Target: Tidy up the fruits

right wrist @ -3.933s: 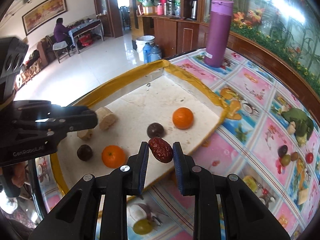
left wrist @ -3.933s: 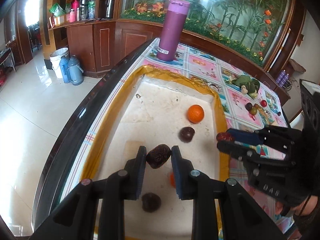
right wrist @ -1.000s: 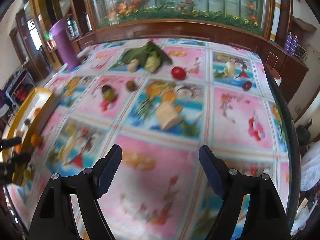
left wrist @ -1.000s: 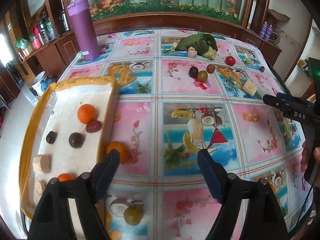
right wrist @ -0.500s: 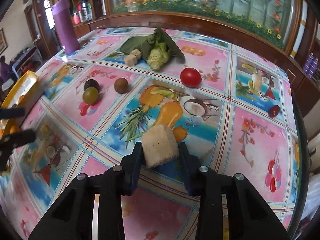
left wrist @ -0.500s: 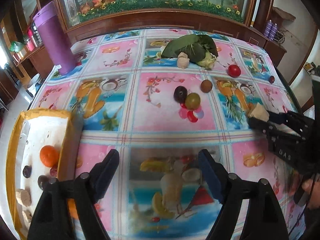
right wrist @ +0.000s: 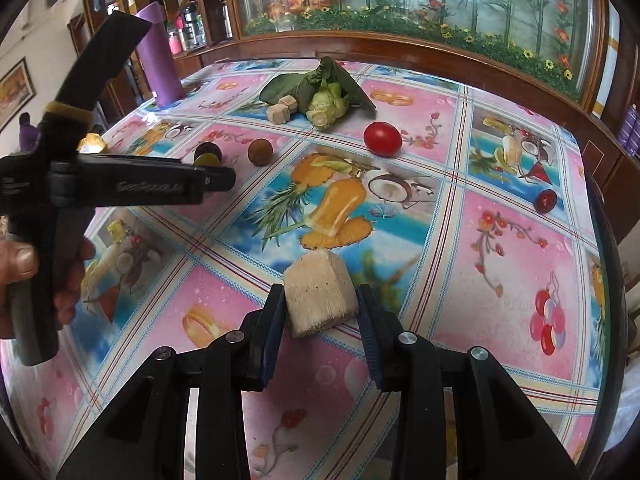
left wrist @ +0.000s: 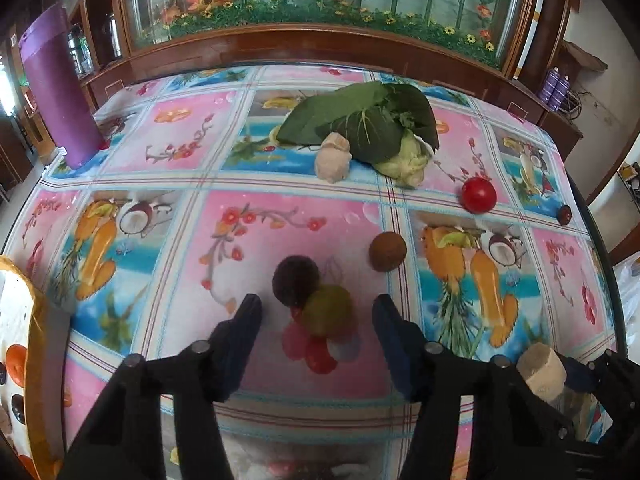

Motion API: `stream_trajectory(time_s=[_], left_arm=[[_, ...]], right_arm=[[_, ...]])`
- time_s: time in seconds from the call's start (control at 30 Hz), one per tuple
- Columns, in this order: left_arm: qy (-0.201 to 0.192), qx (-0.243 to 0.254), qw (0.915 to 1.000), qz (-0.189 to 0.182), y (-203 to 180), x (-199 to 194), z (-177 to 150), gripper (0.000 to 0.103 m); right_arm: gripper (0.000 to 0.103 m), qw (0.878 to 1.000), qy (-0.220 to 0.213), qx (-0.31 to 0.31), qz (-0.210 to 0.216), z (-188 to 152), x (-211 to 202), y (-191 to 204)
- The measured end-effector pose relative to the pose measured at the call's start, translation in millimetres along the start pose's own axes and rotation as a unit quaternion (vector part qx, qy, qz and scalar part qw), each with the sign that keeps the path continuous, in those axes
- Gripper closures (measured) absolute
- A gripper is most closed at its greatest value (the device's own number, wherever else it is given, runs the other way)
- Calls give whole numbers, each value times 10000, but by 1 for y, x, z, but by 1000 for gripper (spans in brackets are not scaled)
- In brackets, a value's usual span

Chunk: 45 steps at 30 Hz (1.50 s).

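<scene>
The right tool (right wrist: 320, 312) grips a pale, fibrous chunk (right wrist: 320, 294), cut flat on its faces, pads pressed against both sides, held just above the glossy fruit-print tabletop (right wrist: 500, 264). The left tool (left wrist: 316, 316) is closing, its pads not yet touching the smooth round green fruit (left wrist: 328, 310) between them; a dark purple fruit (left wrist: 296, 280) touches the green one from behind. Loose on the cloth lie one matte brown ball (left wrist: 387, 251), one shiny red tomato (left wrist: 479, 195), one small dark red fruit (left wrist: 565, 214) near the edge, and a leafy cabbage (left wrist: 372, 128) with two more pale chunks (right wrist: 282, 112) beside it. Only the left view shows the yellow-rimmed tray (left wrist: 38, 320) holding an orange (left wrist: 16, 358). Only the right view shows the hand (right wrist: 24, 268) gripping the left tool's handle. A tall purple flask (left wrist: 56, 88) stands far back.
</scene>
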<state>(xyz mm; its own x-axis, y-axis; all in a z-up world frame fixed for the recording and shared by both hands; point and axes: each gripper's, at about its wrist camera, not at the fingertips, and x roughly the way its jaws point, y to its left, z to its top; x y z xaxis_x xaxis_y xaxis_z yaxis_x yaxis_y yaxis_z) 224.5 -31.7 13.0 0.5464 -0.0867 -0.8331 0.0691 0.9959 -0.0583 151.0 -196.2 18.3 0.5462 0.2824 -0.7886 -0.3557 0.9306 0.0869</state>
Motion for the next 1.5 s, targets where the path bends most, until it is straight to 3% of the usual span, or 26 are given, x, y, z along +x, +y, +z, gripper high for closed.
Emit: stream_trajectory(time_s=[0.03,0.1,0.13,0.47,0.63,0.8,1.0,1.23,1.5], left_arm=[[-38,-2,10000,-44,1,-1,0,64],[-51,9,9997,-239,3,-4,-3,69],[-63,8,9994,-345,5,-6,-6,76],[1,3,9977,-685,22,-39,-37,76],[-33,301,9976,-628,28,-68,-71,76],[114,273,9962,-815,37,-89,-108,76],[67,287,9970,-711,45,-115,-140,76],[-108,193,9973,-703,62,-145,-160,76],[-306,134,9974,-644,93,-168,-167,76]], right_arm=[[68,10000,-10,12,14,0,0,0],[68,10000,-39,21,29,0,-1,-1],[68,10000,-45,20,28,0,-1,-1],[68,10000,-87,36,-28,-8,-15,10],[68,9999,-126,25,-65,-19,-33,22],[68,9999,-80,85,-110,-34,-47,34],[68,9998,26,41,-184,-57,-59,57],[68,9997,149,96,-172,-75,-65,89],[68,9998,139,70,-116,-68,-68,125]])
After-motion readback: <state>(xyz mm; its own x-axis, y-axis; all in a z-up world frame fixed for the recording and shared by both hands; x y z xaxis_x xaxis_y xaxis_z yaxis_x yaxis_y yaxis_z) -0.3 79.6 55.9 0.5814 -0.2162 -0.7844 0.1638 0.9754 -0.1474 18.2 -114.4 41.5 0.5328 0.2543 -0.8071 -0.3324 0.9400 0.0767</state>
